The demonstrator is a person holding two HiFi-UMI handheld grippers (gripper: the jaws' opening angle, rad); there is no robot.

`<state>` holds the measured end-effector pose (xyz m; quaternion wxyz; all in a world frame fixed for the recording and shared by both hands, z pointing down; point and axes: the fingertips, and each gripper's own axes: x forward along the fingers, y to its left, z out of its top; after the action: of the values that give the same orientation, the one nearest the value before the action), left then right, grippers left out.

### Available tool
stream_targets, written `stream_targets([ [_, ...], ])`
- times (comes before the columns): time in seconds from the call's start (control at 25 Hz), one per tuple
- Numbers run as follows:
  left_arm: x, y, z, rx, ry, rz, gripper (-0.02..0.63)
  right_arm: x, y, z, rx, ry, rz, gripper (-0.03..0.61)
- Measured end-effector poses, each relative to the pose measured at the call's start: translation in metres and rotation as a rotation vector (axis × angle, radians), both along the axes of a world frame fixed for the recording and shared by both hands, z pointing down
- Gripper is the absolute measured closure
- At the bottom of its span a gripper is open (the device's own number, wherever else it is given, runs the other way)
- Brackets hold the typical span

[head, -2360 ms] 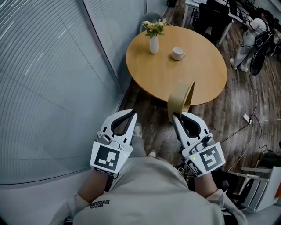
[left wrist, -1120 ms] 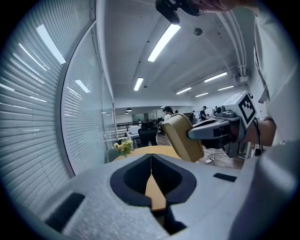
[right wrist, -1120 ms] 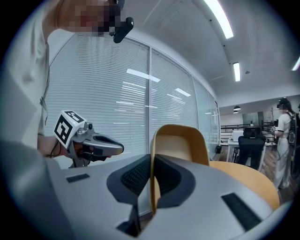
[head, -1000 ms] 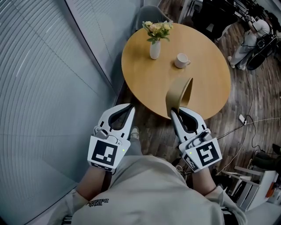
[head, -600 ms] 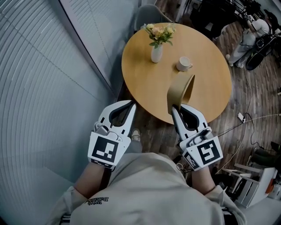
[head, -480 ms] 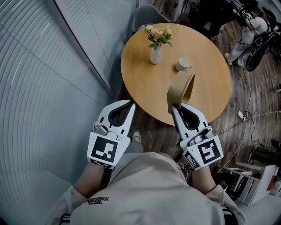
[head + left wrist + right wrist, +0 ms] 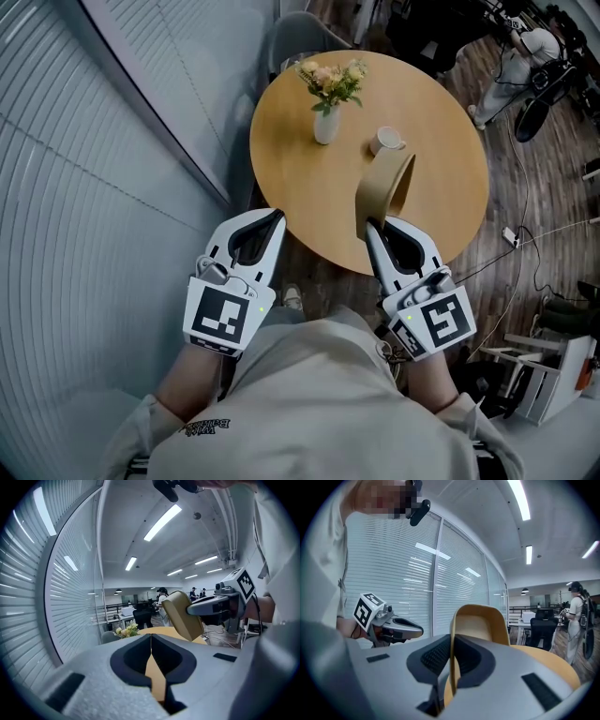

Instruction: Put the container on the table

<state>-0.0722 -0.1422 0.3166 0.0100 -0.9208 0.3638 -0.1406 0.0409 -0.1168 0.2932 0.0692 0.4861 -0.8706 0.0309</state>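
Container (image 7: pixel 384 190) is gripped by its wall in the clenched fingers of the right gripper (image 7: pixel 371 228), tilted above the near edge of the tabletop (image 7: pixel 300 187), apparently not yet resting on it; setting down is left. The left gripper (image 7: pixel 275 220) is pressed together, empty, just short of that edge.

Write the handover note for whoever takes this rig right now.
Left hand-held gripper: shut, empty, short of the table's near edge.
Right hand-held gripper: shut on the wall of the tan container, held tilted over the near part of the round table.
Also on the table: flower vase and white cup, farther back.
Done: container picked up and carried to the table.
Left: lower it onto bare tabletop, then open the jaws.
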Motion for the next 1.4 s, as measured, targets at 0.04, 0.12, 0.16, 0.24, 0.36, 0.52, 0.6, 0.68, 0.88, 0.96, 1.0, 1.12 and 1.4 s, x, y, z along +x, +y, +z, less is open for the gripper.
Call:
stream_targets([
  [0.04, -0.001, -0.002, 0.000, 0.006, -0.005, 0.004, 0.591, -0.001, -0.002, 0.000, -0.001, 0.001, 0.000, 0.541],
  [0.12, -0.003, -0.006, 0.001, 0.018, -0.016, 0.012, 0.592, -0.002, -0.006, -0.001, -0.003, 0.002, -0.001, 0.541],
  [0.16, -0.004, -0.007, 0.001, 0.020, -0.018, 0.011, 0.591, -0.002, -0.008, -0.002, -0.003, 0.003, -0.003, 0.541],
  [0.24, -0.004, -0.009, 0.000, 0.021, -0.019, 0.005, 0.592, -0.002, -0.012, -0.003, 0.000, 0.003, -0.010, 0.541],
  [0.36, -0.004, -0.014, 0.001, 0.022, -0.027, -0.007, 0.591, -0.002, -0.018, -0.004, 0.008, 0.003, -0.026, 0.541],
  [0.52, 0.002, -0.021, -0.001, 0.021, -0.034, -0.029, 0.591, 0.005, -0.028, -0.004, 0.007, 0.003, -0.042, 0.541],
  [0.6, 0.006, -0.023, -0.002, 0.020, -0.035, -0.039, 0.591, 0.010, -0.033, -0.002, -0.008, -0.007, -0.048, 0.541],
  [0.68, 0.010, -0.025, -0.002, 0.020, -0.037, -0.047, 0.592, 0.016, -0.038, -0.001, -0.024, -0.023, -0.056, 0.541],
  [0.88, 0.022, -0.026, -0.001, 0.010, -0.038, -0.067, 0.591, 0.032, -0.043, 0.003, -0.047, -0.025, -0.066, 0.541],
  [0.96, 0.027, -0.027, -0.001, 0.005, -0.039, -0.071, 0.592, 0.038, -0.045, 0.004, -0.058, -0.026, -0.070, 0.541],
  [1.0, 0.030, -0.027, 0.000, 0.003, -0.040, -0.071, 0.591, 0.041, -0.046, 0.005, -0.063, -0.024, -0.072, 0.541],
  [1.12, 0.037, -0.032, 0.004, 0.001, -0.046, -0.070, 0.591, 0.046, -0.051, 0.011, -0.080, -0.009, -0.083, 0.541],
  [1.4, 0.044, -0.039, 0.001, 0.009, -0.057, -0.085, 0.592, 0.047, -0.059, 0.015, -0.106, 0.030, -0.128, 0.541],
])
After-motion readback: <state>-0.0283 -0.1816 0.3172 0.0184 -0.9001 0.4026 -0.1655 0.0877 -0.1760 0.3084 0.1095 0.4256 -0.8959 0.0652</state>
